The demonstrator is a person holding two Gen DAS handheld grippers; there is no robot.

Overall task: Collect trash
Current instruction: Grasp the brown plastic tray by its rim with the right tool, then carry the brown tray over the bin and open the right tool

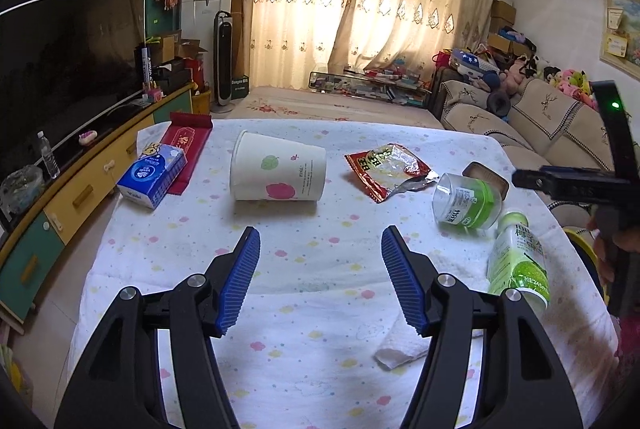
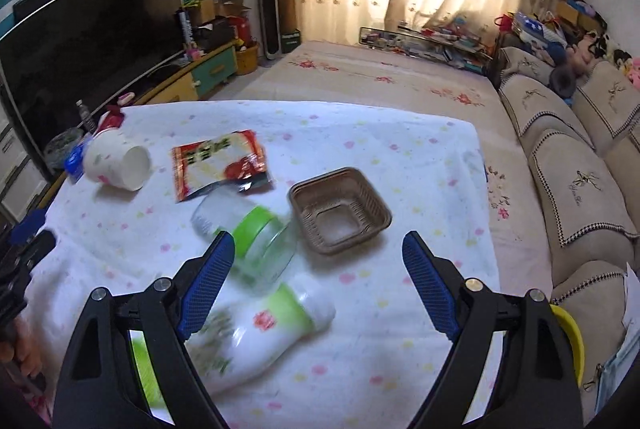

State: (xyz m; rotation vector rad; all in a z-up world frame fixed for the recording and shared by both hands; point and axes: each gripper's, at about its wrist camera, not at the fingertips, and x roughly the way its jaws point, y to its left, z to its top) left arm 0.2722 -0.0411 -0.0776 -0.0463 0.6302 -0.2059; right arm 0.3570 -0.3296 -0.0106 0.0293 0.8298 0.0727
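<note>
Blurring across the right wrist view's lower centre, white bottle (image 2: 256, 329) and clear jar (image 2: 256, 233), labels unreadable; lying beside brown tray (image 2: 340, 217), wrapper (image 2: 218, 161) and paper cup (image 2: 118, 161) on the dotted tablecloth (image 2: 400, 157). Gaping wide and empty, right gripper (image 2: 318, 281); standing about half open, gripping nothing, left gripper (image 1: 320, 281). Glowing behind, curtains (image 1: 360, 9).

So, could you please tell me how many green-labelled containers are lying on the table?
2: a clear jar with a green band beside the brown tray, and a white bottle nearer the camera. Others may be hidden.
</note>
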